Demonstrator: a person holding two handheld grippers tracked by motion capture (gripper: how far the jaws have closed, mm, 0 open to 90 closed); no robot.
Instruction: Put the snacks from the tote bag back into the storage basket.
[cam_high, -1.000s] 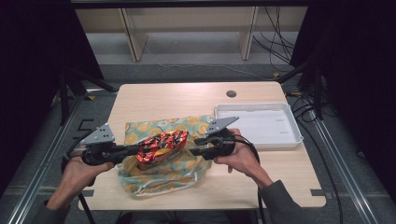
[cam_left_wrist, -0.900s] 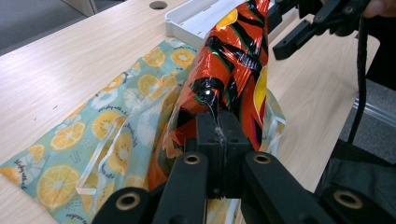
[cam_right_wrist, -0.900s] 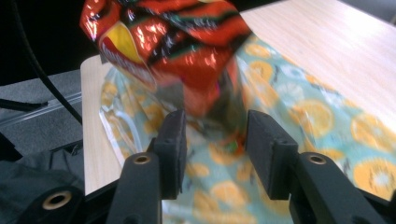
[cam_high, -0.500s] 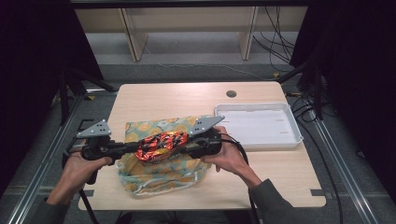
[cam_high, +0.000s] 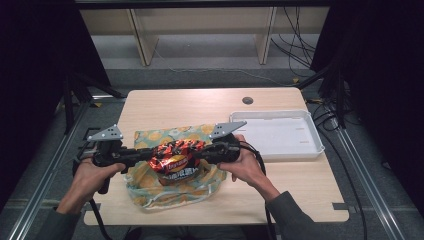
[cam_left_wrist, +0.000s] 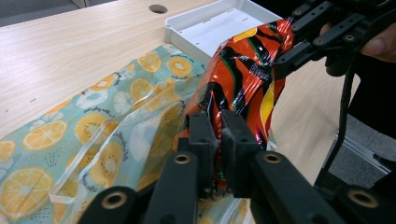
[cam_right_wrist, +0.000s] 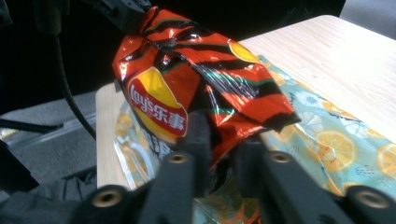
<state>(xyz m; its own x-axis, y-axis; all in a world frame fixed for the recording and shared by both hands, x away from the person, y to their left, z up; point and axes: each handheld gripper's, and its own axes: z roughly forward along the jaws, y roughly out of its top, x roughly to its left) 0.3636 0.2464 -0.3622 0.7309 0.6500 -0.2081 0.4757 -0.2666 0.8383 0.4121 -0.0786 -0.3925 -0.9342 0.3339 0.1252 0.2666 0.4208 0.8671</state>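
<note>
The left gripper (cam_left_wrist: 217, 140) has its jaws nearly together, pinching one end of the crisp packet (cam_high: 175, 157) along with the edge of the clear, fruit-printed bag (cam_high: 165, 187); its jaws have just eased open a touch, yet the foil sits pressed between the pads; the right gripper (cam_right_wrist: 219, 149) has just closed and now clamps the opposite end of the packet, pads tight on the crumpled foil; so the packet hangs stretched between the two tools, lifted off the table (cam_high: 200, 102) at the mouth of the bag, with the white tray (cam_high: 315, 145) well apart to the right

Judging from this, the packet is caught at both ends but not yet settled either way; I cannot tell whether it is going into the bag or coming out, and that move remains to be done; the tray lies bare

Against a second ago, the right gripper has shifted leftward from beside the packet onto its end; the packet now stands higher and more upright over the bag, whereas it lay flatter then
</note>
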